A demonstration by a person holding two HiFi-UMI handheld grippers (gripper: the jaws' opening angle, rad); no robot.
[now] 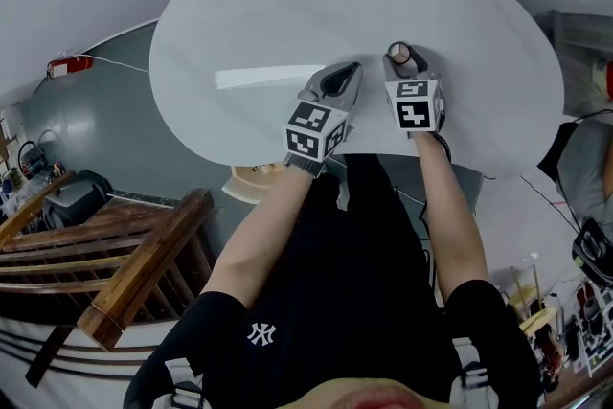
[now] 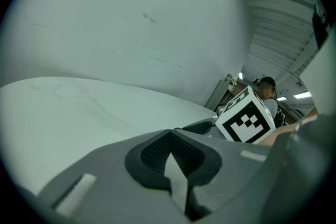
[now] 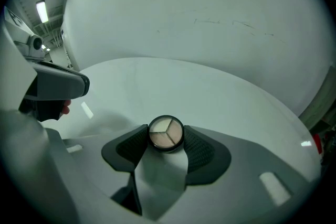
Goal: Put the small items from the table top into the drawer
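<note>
A small round black compact [image 3: 166,132] with three pale powder sections lies on the white round table [image 1: 316,5]. It sits between the tips of my right gripper [image 3: 166,137], and both dark pads touch its sides. In the head view the compact [image 1: 398,52] shows at the tip of the right gripper [image 1: 400,57], just right of the table's middle. My left gripper [image 1: 345,74] rests beside it to the left, jaws shut with nothing between them; its pads [image 2: 157,152] meet at the tips. No drawer is recognisable in any view.
A pale cream thing [image 1: 254,179] pokes out under the table's near edge. A wooden railing [image 1: 144,273] runs at the lower left, and a red object [image 1: 69,65] lies on the floor at the left. The right gripper's marker cube [image 2: 245,119] shows in the left gripper view.
</note>
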